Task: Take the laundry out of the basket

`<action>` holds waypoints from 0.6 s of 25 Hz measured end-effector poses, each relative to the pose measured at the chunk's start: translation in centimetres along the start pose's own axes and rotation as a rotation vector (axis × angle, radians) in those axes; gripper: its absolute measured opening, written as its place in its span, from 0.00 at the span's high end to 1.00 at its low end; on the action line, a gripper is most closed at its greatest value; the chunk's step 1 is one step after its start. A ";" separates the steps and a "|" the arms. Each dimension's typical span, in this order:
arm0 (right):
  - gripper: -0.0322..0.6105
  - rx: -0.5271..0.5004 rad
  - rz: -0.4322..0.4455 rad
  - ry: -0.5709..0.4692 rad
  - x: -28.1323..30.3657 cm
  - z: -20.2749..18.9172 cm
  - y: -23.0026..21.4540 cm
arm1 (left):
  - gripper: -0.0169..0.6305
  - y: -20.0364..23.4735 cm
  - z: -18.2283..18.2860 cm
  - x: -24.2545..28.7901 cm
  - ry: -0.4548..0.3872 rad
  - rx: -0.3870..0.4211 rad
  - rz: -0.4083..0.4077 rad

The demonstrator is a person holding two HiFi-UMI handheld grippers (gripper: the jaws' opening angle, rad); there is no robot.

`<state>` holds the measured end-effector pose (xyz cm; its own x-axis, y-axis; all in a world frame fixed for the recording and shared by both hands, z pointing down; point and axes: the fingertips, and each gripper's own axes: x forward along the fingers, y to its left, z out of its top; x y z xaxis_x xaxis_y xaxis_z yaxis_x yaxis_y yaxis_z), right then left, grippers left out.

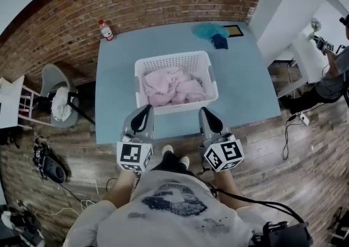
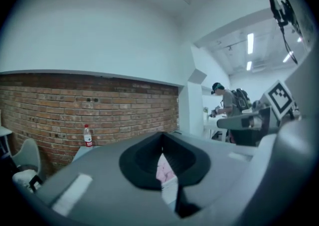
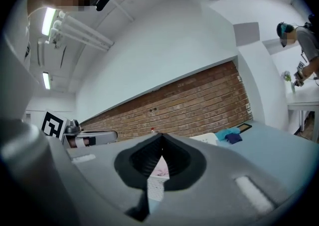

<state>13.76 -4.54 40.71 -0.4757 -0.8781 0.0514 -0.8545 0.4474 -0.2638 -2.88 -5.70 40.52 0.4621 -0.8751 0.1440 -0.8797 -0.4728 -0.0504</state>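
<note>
A white slatted basket (image 1: 143, 66) stands in the middle of the blue table (image 1: 240, 88), filled with pink laundry (image 1: 173, 89). Both grippers hover over the table's near edge, just short of the basket's front wall. My left gripper (image 1: 146, 109) is shut and holds nothing. My right gripper (image 1: 204, 111) is shut and empty too. In the left gripper view the jaws of the left gripper (image 2: 162, 137) meet at the tips, and a sliver of pink laundry (image 2: 162, 170) shows behind them. The right gripper view shows the same: right gripper (image 3: 160, 138) closed, pink laundry (image 3: 160, 170) beyond.
A plastic bottle (image 1: 106, 30) stands at the table's far left corner. A teal cloth (image 1: 209, 30), a dark blue cloth (image 1: 220, 41) and a framed picture (image 1: 235, 30) lie at the far right. A grey chair (image 1: 54, 96) stands left of the table, a person (image 1: 332, 68) off to the right.
</note>
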 end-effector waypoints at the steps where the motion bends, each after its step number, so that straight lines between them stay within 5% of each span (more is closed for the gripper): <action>1: 0.95 -0.007 0.011 0.004 0.4 0.1 0.1 | 0.99 0.3 -0.1 0.2 0.002 -0.010 0.008; 15: 0.95 -0.035 0.013 0.026 7.1 0.8 -0.8 | 0.99 4.8 -0.1 5.2 -0.023 -0.020 -0.003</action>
<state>11.24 -11.25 40.48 -0.4916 -0.8677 0.0739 -0.8550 0.4648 -0.2303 -4.68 -12.49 41.10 0.4671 -0.8759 0.1211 -0.8802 -0.4736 -0.0305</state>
